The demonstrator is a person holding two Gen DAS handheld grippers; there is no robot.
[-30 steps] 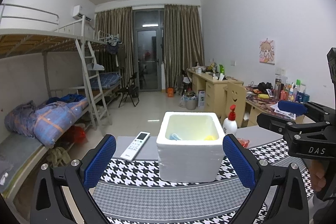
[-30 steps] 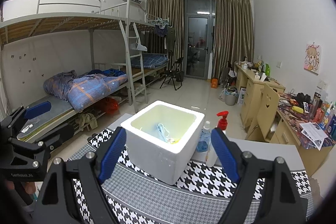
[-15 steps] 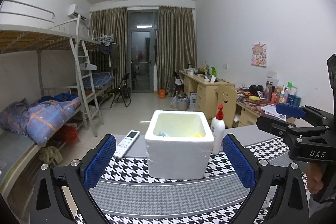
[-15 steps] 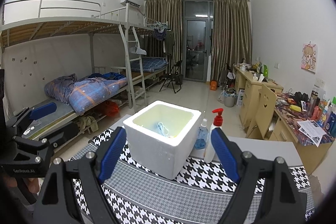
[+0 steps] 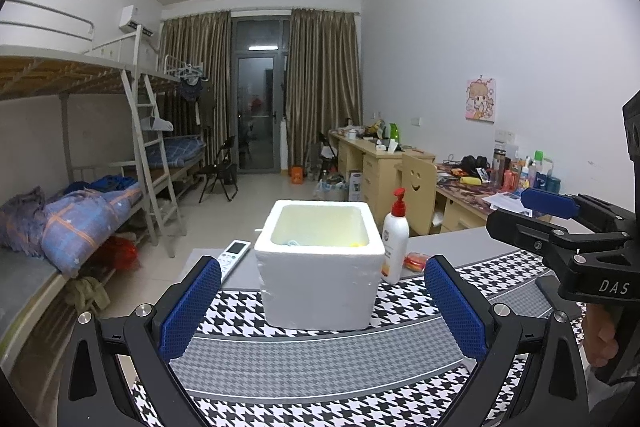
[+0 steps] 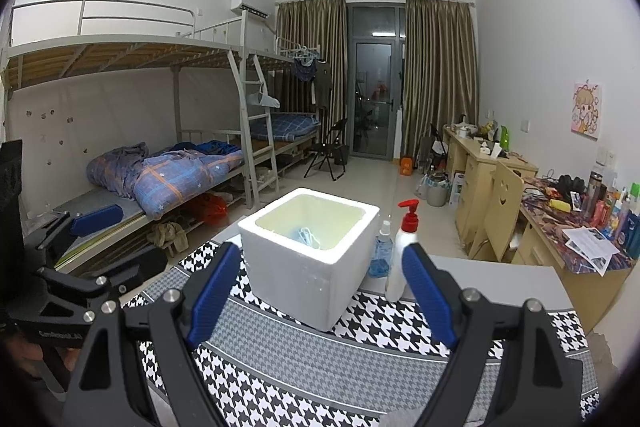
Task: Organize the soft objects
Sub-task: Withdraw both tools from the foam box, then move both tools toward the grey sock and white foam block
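White foam box (image 5: 320, 267) stands open-topped on the houndstooth mat (image 5: 312, 359) that covers the near part of the table (image 6: 500, 279). Down inside it, against the pale yellow lining, lies a crumpled light-blue soft thing with thin loops (image 6: 306, 237), and a small yellow scrap (image 5: 354, 244) shows at the far right of the floor of the box in the left wrist view; what either one is I cannot tell. Just beside the box on its right stands a white pump bottle with a red head (image 5: 395, 239), and behind that a clear bottle of blue liquid (image 6: 380, 255). A small orange-red packet (image 5: 416, 261) lies on the bare grey table near the pump bottle's foot. On the other side of the box a white remote control (image 5: 234, 253) rests at the mat's far edge.

Both tools are held short of the box, touching nothing. The left tool (image 5: 320, 315) has its blue pads wide apart with the box framed between them, and the right tool (image 6: 320, 297) is likewise spread wide and empty. Beyond the table are a bunk bed (image 6: 168, 171) with a blue quilt and a row of cluttered wooden desks (image 5: 472, 187) along the right wall.
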